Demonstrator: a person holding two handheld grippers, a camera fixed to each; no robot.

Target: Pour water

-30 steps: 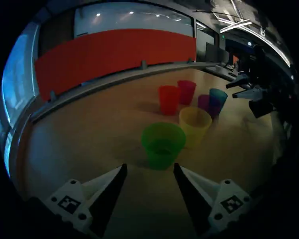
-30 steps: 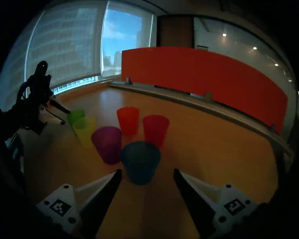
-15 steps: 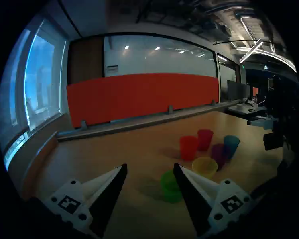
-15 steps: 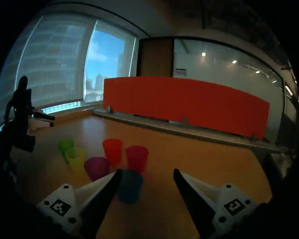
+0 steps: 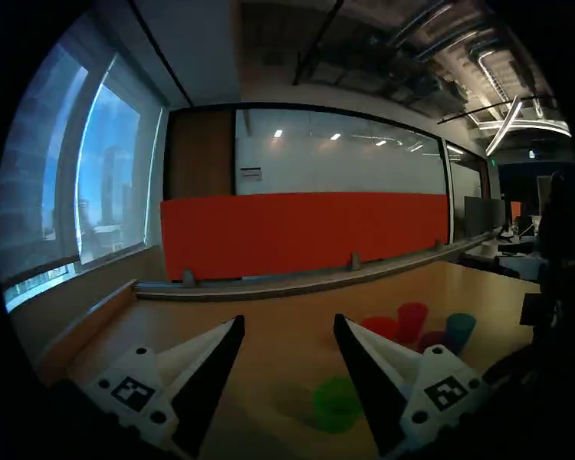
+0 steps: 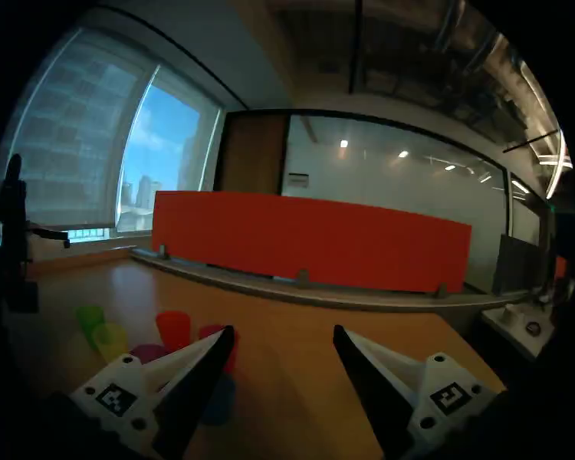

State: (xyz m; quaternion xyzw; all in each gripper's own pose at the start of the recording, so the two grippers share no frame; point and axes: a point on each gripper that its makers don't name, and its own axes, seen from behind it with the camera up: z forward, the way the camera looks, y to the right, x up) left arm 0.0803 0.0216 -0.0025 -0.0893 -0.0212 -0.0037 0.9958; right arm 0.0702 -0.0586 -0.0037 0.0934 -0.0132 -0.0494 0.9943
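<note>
Here, left gripper [image 5: 287,317] fingers spread and empty, round green plastic cup [image 5: 335,402] on wooden tabletop [image 5: 287,349], right gripper [image 6: 282,330] fingers likewise spread.

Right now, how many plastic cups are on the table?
6, clustered left in the right gripper view: green cup farthest left, yellow cup beside it, orange cup behind, purple cup in front, magenta cup and teal cup partly behind the finger.
</note>
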